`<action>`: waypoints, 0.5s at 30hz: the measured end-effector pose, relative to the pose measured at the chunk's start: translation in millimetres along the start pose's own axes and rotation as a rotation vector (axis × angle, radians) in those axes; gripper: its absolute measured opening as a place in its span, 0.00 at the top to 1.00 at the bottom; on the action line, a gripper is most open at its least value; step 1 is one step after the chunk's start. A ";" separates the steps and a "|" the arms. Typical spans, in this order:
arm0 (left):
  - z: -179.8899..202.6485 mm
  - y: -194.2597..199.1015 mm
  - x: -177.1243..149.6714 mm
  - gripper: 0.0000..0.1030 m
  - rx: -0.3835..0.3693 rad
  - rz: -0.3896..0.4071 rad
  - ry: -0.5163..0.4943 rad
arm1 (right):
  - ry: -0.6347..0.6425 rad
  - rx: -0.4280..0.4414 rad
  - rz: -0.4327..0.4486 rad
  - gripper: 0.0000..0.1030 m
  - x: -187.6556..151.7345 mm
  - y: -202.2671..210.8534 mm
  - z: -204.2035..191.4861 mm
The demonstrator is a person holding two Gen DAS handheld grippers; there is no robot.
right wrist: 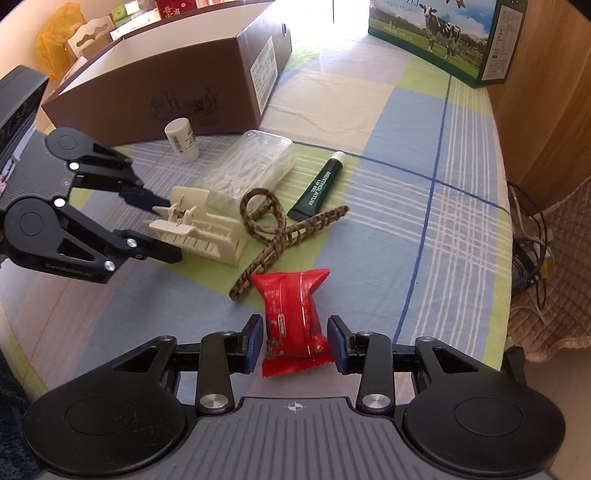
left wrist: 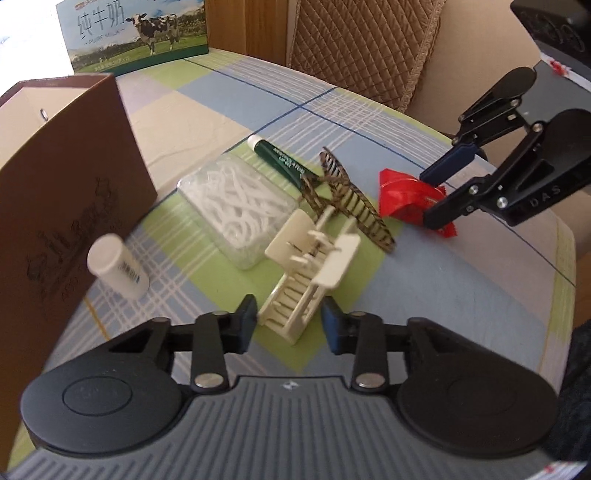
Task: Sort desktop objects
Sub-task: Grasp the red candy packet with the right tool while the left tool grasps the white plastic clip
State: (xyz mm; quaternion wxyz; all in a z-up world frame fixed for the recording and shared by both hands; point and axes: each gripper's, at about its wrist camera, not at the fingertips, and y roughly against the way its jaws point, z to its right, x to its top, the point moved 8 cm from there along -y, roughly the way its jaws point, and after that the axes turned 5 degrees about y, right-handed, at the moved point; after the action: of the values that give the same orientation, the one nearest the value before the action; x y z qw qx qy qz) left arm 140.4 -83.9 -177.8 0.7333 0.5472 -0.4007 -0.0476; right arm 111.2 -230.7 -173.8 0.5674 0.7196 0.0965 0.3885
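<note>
A cream claw hair clip lies on the checked tablecloth, and my left gripper is shut on its near end, a pad against each side. A red snack packet rests on the cloth between the pads of my right gripper. Those jaws stand open, with a thin gap on either side of the packet. A brown patterned hair clip lies between the two.
The open brown box stands at the left. By it are a white bottle, a clear box of floss picks and a green tube. A milk carton stands behind. A quilted chair is beyond the table edge.
</note>
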 end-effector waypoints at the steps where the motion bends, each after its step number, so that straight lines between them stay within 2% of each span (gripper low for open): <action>1: -1.5 2.9 -3.7 0.75 0.005 -0.001 0.012 | 0.000 0.001 -0.002 0.63 -0.4 -0.7 -1.2; 6: -13.8 20.8 -27.2 0.76 0.028 -0.022 0.112 | 0.006 0.000 0.005 0.43 1.2 -3.3 -5.5; 9: -15.2 29.2 -37.0 0.76 0.039 -0.031 0.127 | -0.002 -0.007 0.007 0.43 3.8 -6.2 -4.7; 13: -10.8 29.5 -29.8 0.62 0.049 0.003 0.131 | -0.018 -0.024 -0.002 0.43 5.8 -11.9 -2.6; 15: -7.0 25.6 -21.2 0.61 0.049 0.022 0.134 | -0.023 -0.037 -0.006 0.43 5.7 -13.8 -1.6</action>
State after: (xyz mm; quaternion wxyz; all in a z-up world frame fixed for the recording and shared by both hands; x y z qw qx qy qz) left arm 121.1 -57.5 -168.2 0.7455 0.5625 -0.3575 0.0069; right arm 118.1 -221.5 -183.4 0.5827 0.7133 0.0850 0.3800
